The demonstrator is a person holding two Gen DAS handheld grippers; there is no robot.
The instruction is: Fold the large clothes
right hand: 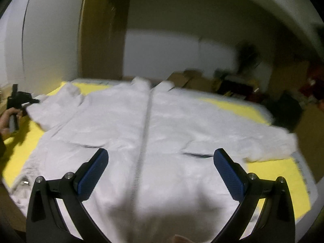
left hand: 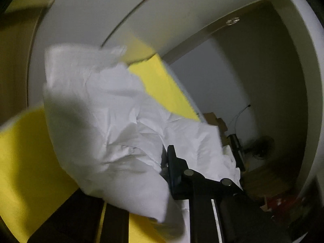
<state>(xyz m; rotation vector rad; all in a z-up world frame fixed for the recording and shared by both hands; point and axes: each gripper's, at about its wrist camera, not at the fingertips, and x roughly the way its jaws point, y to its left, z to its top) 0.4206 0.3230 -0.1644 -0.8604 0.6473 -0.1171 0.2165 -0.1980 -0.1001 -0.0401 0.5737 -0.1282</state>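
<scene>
A large white zip-up jacket (right hand: 172, 125) lies front-up on a yellow sheet (right hand: 269, 170), its zipper (right hand: 144, 129) running down the middle. My right gripper (right hand: 162, 160) hovers open over the lower front, its blue pads (right hand: 93, 174) clear of the cloth. The jacket's right sleeve (right hand: 267, 143) rests spread out. At the far left my left gripper (right hand: 28, 102) pinches the end of the other sleeve (right hand: 58, 105). In the left wrist view that gripper (left hand: 167, 158) is shut on bunched white sleeve cloth (left hand: 97, 111), lifted above the yellow sheet (left hand: 24, 162).
A person's hand (right hand: 9, 117) grips the left tool's handle. Cardboard boxes (right hand: 190, 79) and dark clutter (right hand: 283, 105) stand beyond the far edge. A wooden door (right hand: 101, 36) and a white wall (right hand: 48, 30) rise behind. A fan (left hand: 263, 147) stands on the floor.
</scene>
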